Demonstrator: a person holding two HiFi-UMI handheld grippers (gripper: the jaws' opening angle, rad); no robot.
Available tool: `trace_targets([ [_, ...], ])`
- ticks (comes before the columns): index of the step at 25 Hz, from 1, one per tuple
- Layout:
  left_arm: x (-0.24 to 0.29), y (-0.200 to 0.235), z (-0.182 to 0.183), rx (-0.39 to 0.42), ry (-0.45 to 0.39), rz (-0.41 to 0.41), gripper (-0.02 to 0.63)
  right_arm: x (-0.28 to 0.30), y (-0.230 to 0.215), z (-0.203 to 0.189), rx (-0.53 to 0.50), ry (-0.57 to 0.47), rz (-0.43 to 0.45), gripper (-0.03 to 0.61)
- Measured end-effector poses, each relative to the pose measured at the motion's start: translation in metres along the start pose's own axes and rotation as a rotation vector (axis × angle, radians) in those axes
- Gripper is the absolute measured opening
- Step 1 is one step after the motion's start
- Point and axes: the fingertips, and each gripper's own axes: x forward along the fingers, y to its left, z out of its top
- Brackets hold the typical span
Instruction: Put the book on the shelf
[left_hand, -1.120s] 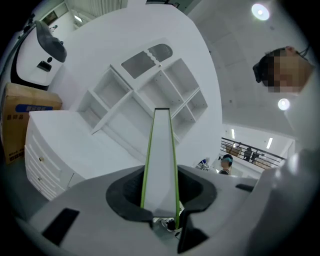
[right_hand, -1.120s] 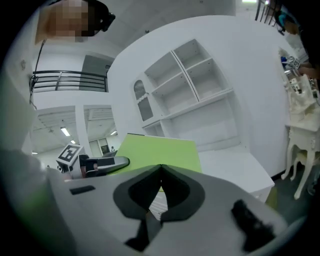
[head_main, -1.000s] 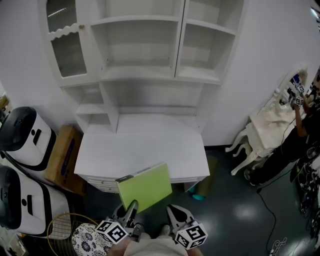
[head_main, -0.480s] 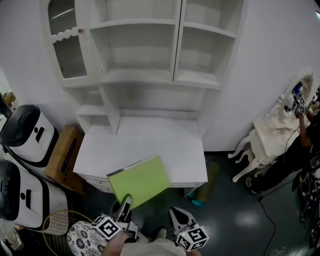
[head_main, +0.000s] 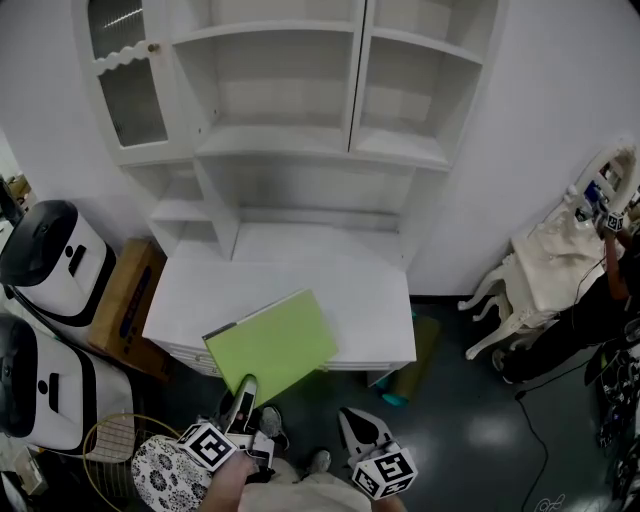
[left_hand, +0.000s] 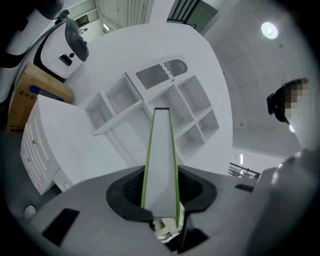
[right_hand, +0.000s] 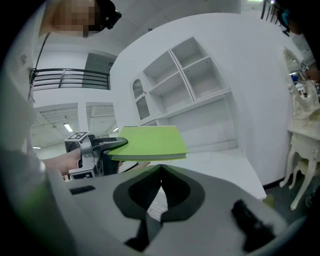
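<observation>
While the left gripper (left_hand: 160, 215) is clenched on the near corner of the slim lime-green hardcover book (head_main: 272, 343), which lies flat out from its jaws toward twelve o'clock over the front edge of the white desk (head_main: 370, 300), the right gripper (right_hand: 159, 172) at the book's five o'clock has its jaws pressed together on nothing. The book looks light and stiff enough not to sag. Its smooth cover could still pivot in a corner pinch, so a deeper bite near the spine seems wisest before raising it to the tall white shelf unit (head_main: 350, 150) at twelve o'clock.
</observation>
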Motion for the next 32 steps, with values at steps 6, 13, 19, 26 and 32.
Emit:
trace_targets([
  [6,0.027,0.022,0.017,-0.067,0.0,-0.018,0.137,0.03,-0.005,0.008,-0.032,0.007,-0.034,0.012],
  [13,0.075,0.046,0.062,-0.106,0.013,-0.047,0.137,0.084,-0.012,0.034,-0.032,-0.004,-0.083,0.012],
  [19,0.111,0.055,0.1,-0.204,0.017,-0.055,0.138,0.131,-0.02,0.054,-0.023,-0.01,-0.122,0.012],
  [26,0.134,0.067,0.138,-0.298,0.04,-0.084,0.138,0.177,-0.013,0.067,-0.019,-0.019,-0.159,0.012],
  [32,0.151,0.067,0.162,-0.354,0.04,-0.099,0.138,0.196,-0.01,0.068,-0.014,-0.011,-0.17,0.012],
])
